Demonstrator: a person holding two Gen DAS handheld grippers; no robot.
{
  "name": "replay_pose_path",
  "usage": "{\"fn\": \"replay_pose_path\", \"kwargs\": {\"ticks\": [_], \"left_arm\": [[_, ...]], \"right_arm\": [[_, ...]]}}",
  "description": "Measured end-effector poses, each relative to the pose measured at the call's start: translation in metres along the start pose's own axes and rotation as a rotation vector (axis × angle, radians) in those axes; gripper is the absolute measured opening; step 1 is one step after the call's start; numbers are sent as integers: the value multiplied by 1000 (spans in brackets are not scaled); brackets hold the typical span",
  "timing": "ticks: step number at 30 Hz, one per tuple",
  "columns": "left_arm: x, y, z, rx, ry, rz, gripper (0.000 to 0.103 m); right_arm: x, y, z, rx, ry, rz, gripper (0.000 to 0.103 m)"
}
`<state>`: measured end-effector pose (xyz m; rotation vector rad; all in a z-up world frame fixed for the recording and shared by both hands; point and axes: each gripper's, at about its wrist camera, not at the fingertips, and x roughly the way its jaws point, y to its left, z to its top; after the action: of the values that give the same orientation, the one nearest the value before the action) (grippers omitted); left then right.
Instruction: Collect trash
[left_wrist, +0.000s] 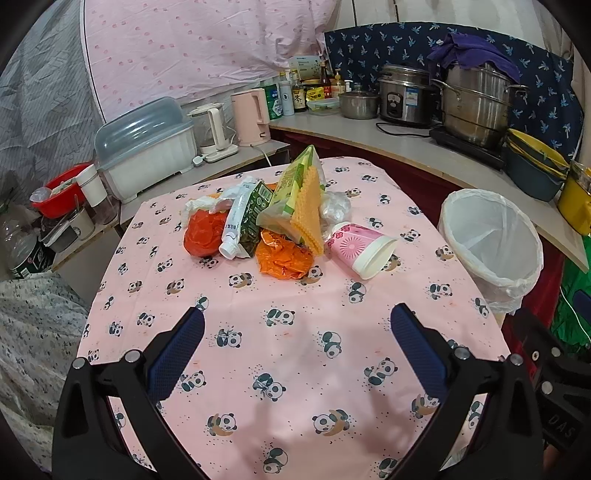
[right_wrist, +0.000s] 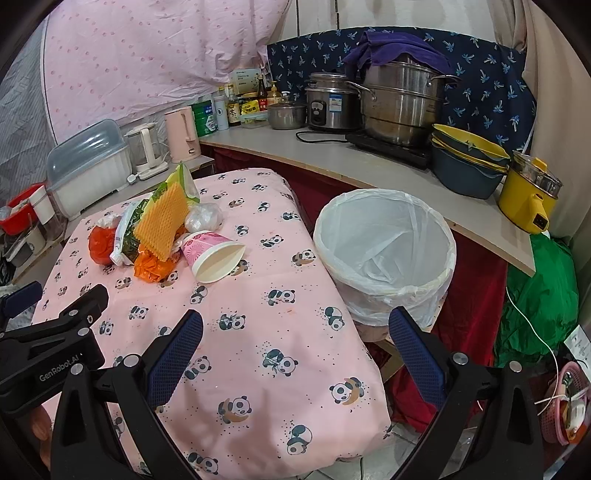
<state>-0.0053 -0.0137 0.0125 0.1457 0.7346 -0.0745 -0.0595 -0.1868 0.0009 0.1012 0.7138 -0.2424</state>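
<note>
Lying on its side at the near right edge of the heap, the pink paper cup (left_wrist: 360, 248) is the piece closest to either tool, and its open mouth faces toward the bin (left_wrist: 491, 243) side of the table (left_wrist: 295, 369). Its long axis runs slantwise, from the closed base tucked against the pile out to the rim. Behind it sit an orange crumpled bag (left_wrist: 282, 258), a red bag (left_wrist: 205, 234), a green carton (left_wrist: 251, 218) and a yellow waffle-textured sheet (left_wrist: 308, 210) propped upright.

Both tools hover over the near part of the panda cloth, well short of the heap. The left gripper (left_wrist: 297, 332) has its fingers spread wide with nothing between them; the right gripper (right_wrist: 295, 332) is likewise spread and empty, straddling the table edge with the lined bin just ahead of its right finger.

From the right wrist view the cup (right_wrist: 212, 254) lies ahead and to the left, while the bin (right_wrist: 384, 251) stands just off the table's right side. I judge the right hand better placed, since cup and bin both fall within one short sweep.
</note>
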Motion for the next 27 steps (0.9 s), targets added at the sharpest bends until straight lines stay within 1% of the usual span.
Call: {"fn": "replay_pose_path", "kwargs": {"ticks": [23,27], "left_arm": [[-1,-2,1,-10,-4,-1,96],[6,8,6,-22,-2,-10,96]], "right_arm": [[1,1,2,2,0,0,96],[2,-1,5,3,-1,-2,96]]}}
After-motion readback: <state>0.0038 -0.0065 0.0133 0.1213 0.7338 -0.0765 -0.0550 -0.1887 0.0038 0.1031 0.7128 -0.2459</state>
